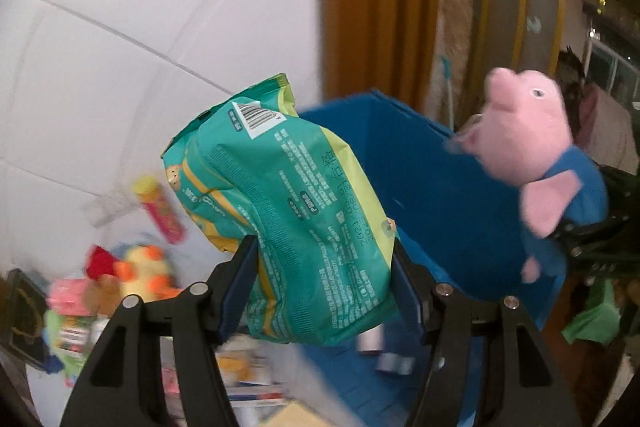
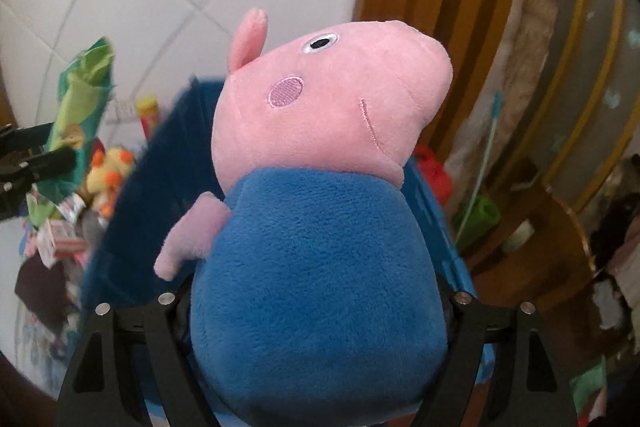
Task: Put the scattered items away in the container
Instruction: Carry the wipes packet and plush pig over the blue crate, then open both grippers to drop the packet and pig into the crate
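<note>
White tiled floor (image 1: pixel 120 27), blue bin (image 1: pixel 420 187), yellow-orange plush (image 1: pixel 146 273), red-yellow tube (image 1: pixel 160 211), blurred small packets (image 1: pixel 70 311) scattered.

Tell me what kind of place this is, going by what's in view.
Probably a room in a home, perhaps a play or living area. A white tiled floor is strewn with toys and packets around a blue storage bin, ochre curtains hang behind, and a wooden chair stands nearby.

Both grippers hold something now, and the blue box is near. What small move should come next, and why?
Probably carry both a little further, until they hang over the open blue box, then let go. The left gripper grips the green snack bag and the right gripper grips the pig plush. Both items appear in front of the box, above its rim, not yet inside.
</note>
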Tool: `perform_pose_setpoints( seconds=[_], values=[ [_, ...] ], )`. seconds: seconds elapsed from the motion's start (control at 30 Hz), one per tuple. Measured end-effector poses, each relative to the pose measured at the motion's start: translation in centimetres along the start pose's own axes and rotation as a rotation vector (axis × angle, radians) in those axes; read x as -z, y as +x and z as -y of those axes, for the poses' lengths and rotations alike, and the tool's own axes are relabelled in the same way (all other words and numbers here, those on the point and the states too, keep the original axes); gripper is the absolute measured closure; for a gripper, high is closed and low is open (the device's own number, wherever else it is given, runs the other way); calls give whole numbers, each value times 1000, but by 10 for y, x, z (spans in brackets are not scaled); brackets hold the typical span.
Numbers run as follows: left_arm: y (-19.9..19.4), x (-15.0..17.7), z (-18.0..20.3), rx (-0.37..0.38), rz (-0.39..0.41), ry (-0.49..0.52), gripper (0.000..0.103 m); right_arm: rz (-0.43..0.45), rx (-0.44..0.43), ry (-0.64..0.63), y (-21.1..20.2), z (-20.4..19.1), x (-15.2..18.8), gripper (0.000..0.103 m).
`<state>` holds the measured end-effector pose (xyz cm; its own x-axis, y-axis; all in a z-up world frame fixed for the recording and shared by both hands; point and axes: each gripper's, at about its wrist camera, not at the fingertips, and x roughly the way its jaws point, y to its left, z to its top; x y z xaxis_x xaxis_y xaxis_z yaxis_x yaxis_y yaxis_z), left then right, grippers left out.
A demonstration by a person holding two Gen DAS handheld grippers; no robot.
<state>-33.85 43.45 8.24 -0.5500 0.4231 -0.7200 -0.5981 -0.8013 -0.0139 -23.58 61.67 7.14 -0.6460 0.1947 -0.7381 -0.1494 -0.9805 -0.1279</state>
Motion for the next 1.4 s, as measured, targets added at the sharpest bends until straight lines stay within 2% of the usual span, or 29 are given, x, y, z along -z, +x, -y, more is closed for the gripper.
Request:
perform_pose_setpoints(
  seconds=[0.1, 0.17, 0.3, 0.47, 0.7, 0.77, 0.83, 1.03, 1.13, 1.4],
  values=[
    [50, -11, 30, 4, -106, -9, 41, -118, -5, -29, 45, 23, 2, 21],
    [78, -16, 44, 2, -156, -24, 41, -164, -18, -35, 68, 33, 7, 21],
    [119, -16, 56, -42, -236, -29, 41, -217, -68, -18, 99, 47, 13, 21],
    [141, -10, 43, -100, -282, -45, 40, -253, -93, -24, 123, 51, 7, 21],
    [150, -3, 35, -128, -306, -78, 36, -241, -115, -27, 132, 50, -6, 21],
    [149, -3, 35, -142, -304, -74, 24, -235, -115, -30, 132, 47, -9, 19],
    [147, -4, 36, -148, -295, -69, 20, -229, -112, -27, 136, 48, -15, 16],
    [141, -3, 39, -157, -297, -61, 20, -206, -94, -15, 134, 49, -27, 12],
    [140, -2, 39, -163, -299, -60, 20, -188, -84, -14, 129, 49, -31, 2],
    [126, -1, 40, -166, -278, -59, 20, -178, -70, -14, 116, 46, -30, 2]
  ],
)
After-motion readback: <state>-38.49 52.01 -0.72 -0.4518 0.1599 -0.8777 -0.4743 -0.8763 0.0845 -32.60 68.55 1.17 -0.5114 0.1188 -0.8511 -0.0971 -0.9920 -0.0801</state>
